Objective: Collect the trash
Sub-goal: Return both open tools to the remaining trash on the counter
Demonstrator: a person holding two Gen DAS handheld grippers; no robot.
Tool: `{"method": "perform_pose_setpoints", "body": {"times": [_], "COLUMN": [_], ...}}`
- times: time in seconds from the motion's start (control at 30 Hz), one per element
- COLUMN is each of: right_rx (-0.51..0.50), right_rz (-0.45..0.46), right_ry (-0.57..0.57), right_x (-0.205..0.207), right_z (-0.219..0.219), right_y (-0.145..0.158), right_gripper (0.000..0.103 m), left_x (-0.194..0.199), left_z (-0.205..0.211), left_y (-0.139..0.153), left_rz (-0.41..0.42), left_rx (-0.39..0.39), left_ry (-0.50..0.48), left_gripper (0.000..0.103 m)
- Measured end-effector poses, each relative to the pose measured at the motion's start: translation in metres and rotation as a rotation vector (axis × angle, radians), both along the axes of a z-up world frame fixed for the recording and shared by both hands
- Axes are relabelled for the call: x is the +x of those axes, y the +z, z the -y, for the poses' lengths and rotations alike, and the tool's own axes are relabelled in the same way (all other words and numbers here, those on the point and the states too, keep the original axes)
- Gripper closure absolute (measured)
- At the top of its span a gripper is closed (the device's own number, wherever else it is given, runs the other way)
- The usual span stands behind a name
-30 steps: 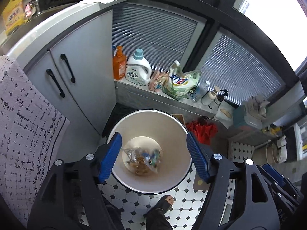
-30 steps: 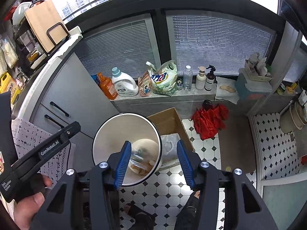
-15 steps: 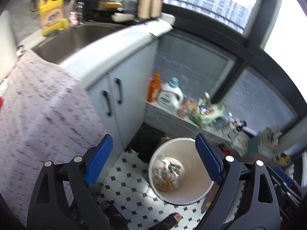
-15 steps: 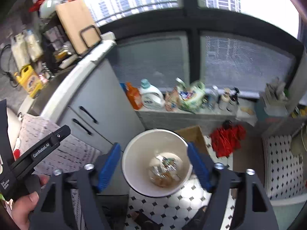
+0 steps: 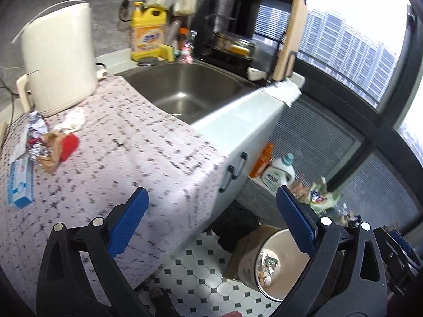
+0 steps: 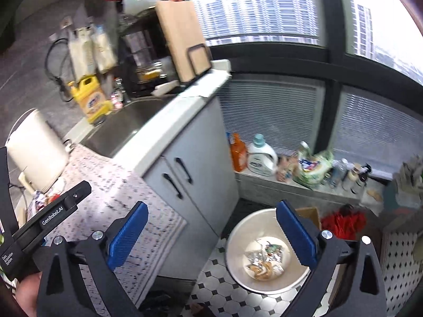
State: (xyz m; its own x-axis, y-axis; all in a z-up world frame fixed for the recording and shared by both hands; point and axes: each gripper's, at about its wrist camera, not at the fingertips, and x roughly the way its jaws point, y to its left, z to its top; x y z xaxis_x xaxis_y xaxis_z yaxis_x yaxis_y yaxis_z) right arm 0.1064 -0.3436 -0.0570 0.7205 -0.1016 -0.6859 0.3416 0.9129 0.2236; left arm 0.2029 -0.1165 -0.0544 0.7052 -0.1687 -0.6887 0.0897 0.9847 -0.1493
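White plastic forms the waste bin [image 6: 267,253], which stands on the tiled floor below the counter's end, beside the cabinet doors [image 6: 179,179]; crumpled wrappers already lie at its bottom. Bin as landmark: both grippers are above it and turned toward the counter.

Left gripper [image 5: 211,227]: jaws have just been opening and now stand spread wide, nothing between the blue pads [image 5: 127,222]. Right gripper [image 6: 211,235]: jaws have likewise just been opening, now fully spread and empty; the bin shows between its fingers, well below them.

Step in hand, as judged: the return leg between one deposit and the next pick-up.

Remaining trash [image 5: 50,145] lies on the patterned counter cloth [image 5: 148,158], up and far to the left of the bin, just in front of the cream kettle [image 5: 58,63]: crumpled foil, brown paper, a red piece, a white tissue; a blue-and-white box [image 5: 21,182] lies just beside the pile, nearer the camera.

Next move calls for: carry a spread gripper over the cloth to the pile; lower the pads astride one piece; close on the piece alone, not the cloth; avoid the kettle behind.
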Motion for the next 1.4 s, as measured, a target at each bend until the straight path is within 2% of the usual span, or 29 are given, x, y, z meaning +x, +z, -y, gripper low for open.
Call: {"method": "perform_pose_setpoints", "body": {"times": [0.47, 0.87, 1.13, 1.4], "right_rx": [-0.005, 0.032, 0.038, 0.026], "right_rz": [0.066, 0.103, 0.069, 0.03], "right_ry": [0.21, 0.366, 0.455, 0.503], "right_x": [0.052, 0.096, 0.123, 0.143], "right_z": [-0.102, -0.21, -0.266, -0.303], "right_y": [0.021, 0.017, 0.008, -0.003], "right_gripper": [0.008, 0.008, 0.023, 0.033], "left_x": [-0.006, -0.003, 0.005, 0.02], "left_z": [-0.13, -0.238, -0.291, -0.318], "left_y": [0.022, 0.024, 0.014, -0.001], "left_rz": [0.066, 0.102, 0.079, 0.048], "left_rx": [-0.01, 0.017, 0.007, -0.018], "left_ry": [0.251, 0.4, 0.462, 0.473], "left_gripper": [0.007, 0.007, 0.007, 0.007]}}
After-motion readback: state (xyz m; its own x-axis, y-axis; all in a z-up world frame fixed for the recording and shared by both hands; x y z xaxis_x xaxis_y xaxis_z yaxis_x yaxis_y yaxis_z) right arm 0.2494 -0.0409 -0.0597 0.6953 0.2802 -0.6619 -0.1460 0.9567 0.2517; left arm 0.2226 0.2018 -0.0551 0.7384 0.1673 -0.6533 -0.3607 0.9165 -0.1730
